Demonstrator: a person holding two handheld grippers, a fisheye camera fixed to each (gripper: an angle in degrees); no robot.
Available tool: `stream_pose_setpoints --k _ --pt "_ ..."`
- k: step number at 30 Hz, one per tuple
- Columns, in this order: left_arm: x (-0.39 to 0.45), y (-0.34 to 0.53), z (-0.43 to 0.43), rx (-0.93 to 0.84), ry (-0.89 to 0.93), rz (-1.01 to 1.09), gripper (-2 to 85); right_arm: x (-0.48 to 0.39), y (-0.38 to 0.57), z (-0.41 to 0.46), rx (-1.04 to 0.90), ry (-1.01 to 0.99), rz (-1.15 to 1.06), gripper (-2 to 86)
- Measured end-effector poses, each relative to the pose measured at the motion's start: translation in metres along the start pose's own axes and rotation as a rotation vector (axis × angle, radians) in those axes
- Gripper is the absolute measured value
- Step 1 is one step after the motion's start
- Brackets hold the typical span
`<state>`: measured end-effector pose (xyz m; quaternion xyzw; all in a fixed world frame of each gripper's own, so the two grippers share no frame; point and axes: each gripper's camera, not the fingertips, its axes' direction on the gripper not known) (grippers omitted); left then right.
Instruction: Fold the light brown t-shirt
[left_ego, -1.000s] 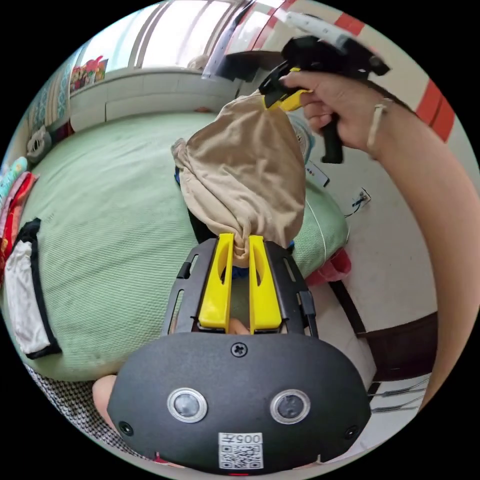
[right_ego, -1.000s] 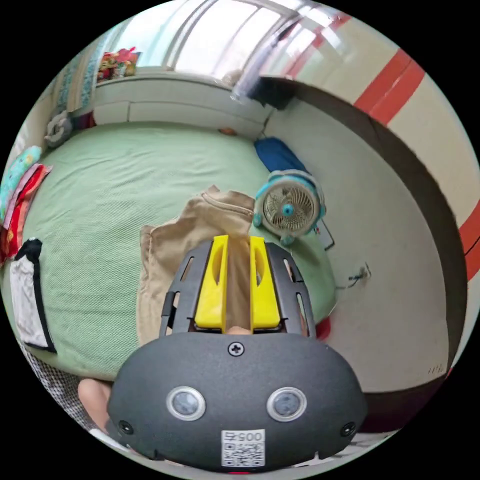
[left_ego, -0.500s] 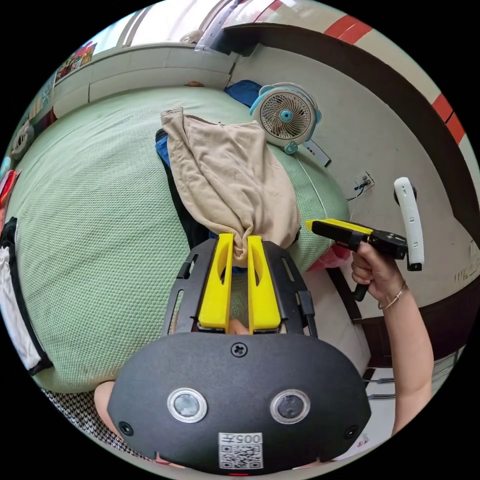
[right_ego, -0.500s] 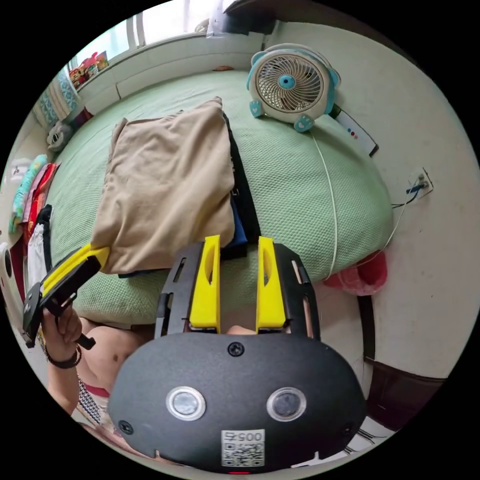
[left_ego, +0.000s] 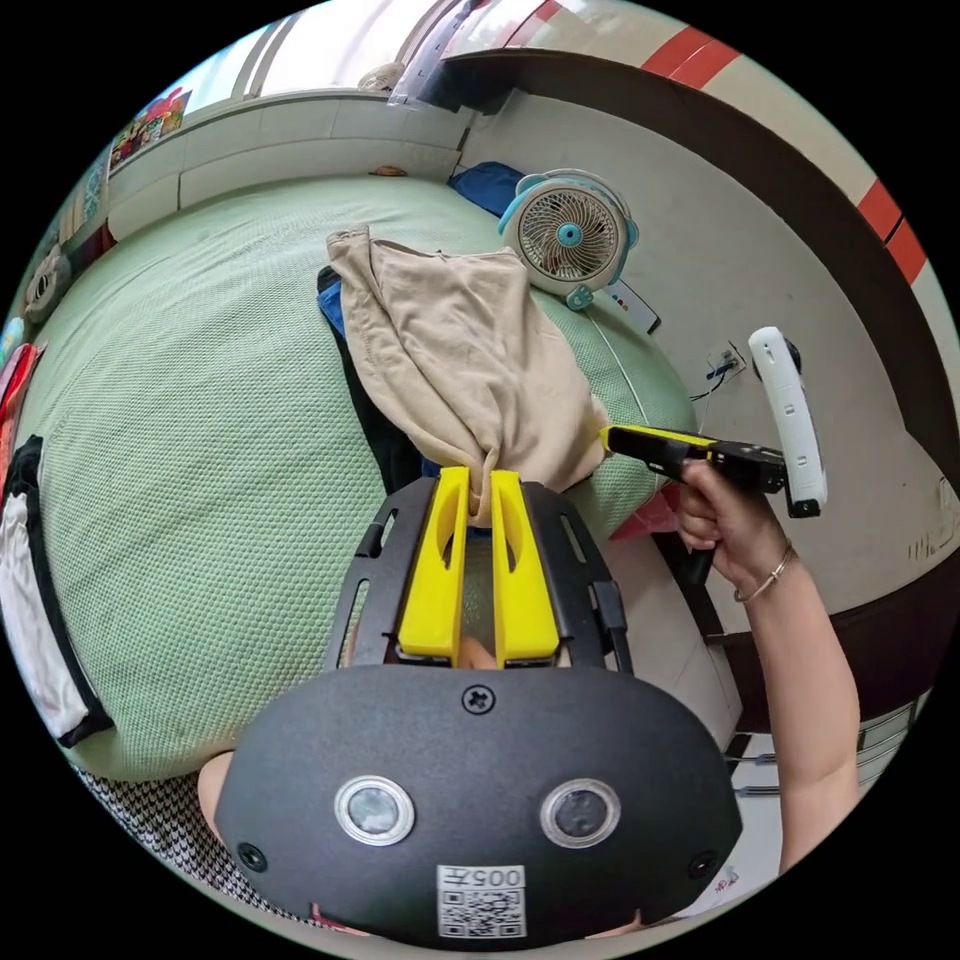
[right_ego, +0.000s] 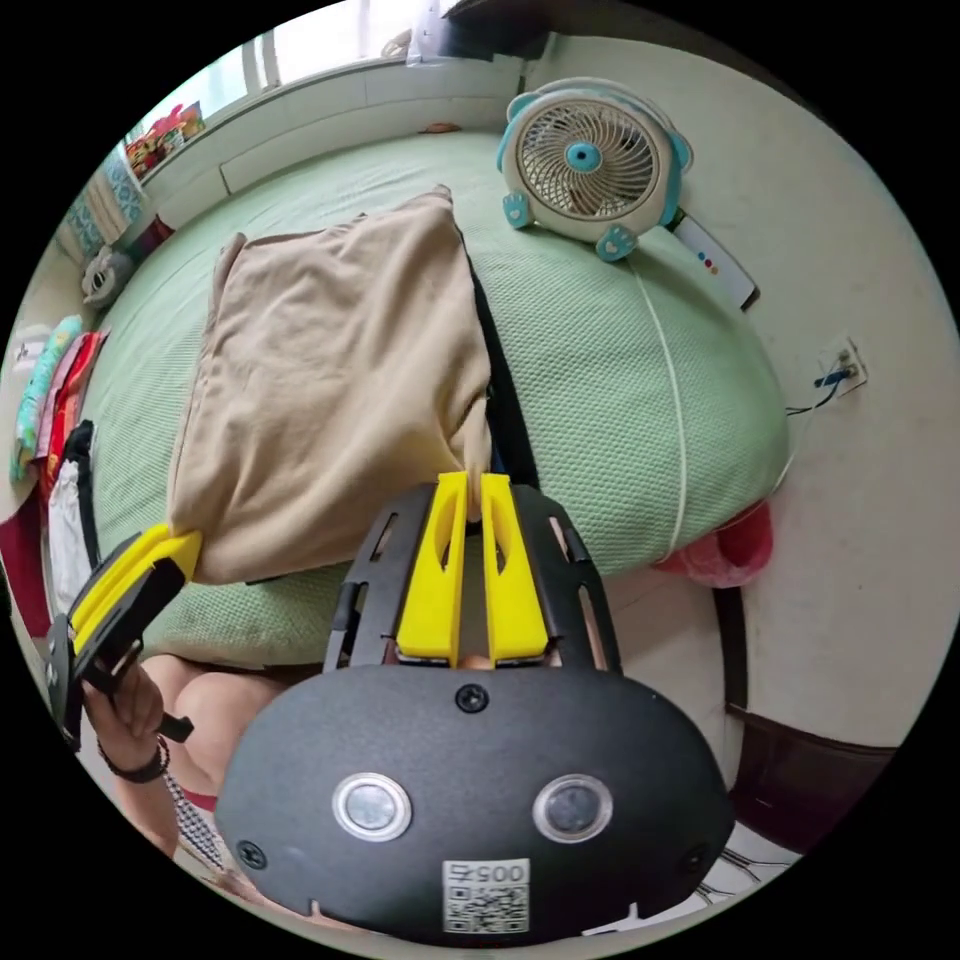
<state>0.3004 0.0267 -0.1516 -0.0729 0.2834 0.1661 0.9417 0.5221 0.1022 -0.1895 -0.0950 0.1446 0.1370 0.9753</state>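
Both grippers' fingers (left_ego: 478, 487) (right_ego: 474, 490) pinching near corners of folded light brown t-shirt (right_ego: 335, 380) on green bed (right_ego: 620, 400).

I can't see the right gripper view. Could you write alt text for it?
Yellow tongs pinch the near corner of a light brown t-shirt lying on a green bed. A second pair of tongs, hand-held, grips its other near corner, and a small fan stands beyond.

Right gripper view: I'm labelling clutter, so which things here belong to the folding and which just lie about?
In the job:
light brown t-shirt
right gripper
left gripper

Lying about:
fan
remote
dark clothes under the shirt
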Motion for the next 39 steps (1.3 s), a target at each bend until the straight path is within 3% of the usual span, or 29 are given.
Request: stream_pose_setpoints --k 6,8,12,20,27,30,32,39 --pt "-0.008 0.025 -0.006 -0.041 -0.066 0.004 1.9 0.008 0.004 0.034 -0.103 -0.032 0.115 -0.7" --pt "-0.019 0.036 -0.018 -0.033 -0.100 0.021 0.5 -0.005 0.006 0.043 -0.150 0.071 0.115 0.3" --pt "-0.066 0.058 -0.058 0.025 -0.185 0.004 -0.3 -0.021 0.013 0.005 0.041 0.136 0.142 1.5" --pt "-0.154 0.109 -0.117 0.036 -0.301 -0.117 -0.6 -0.144 -0.023 -0.028 0.136 -0.108 0.005 2.9" --pt "-0.247 0.169 -0.191 0.043 -0.444 -0.226 -0.5 -0.223 -0.048 0.008 0.057 -0.014 0.060 3.4" --pt "-0.295 0.188 -0.232 0.067 -0.503 -0.312 -0.5 -0.258 -0.045 -0.015 0.104 0.000 -0.011 2.5" --pt "-0.323 0.197 -0.264 0.109 -0.564 -0.397 -0.6 -0.298 -0.033 -0.047 0.217 -0.104 -0.123 3.3" --pt "-0.390 0.213 -0.382 0.336 -0.617 -0.582 -0.5 -0.456 -0.005 -0.086 0.250 -0.345 -0.429 7.5"
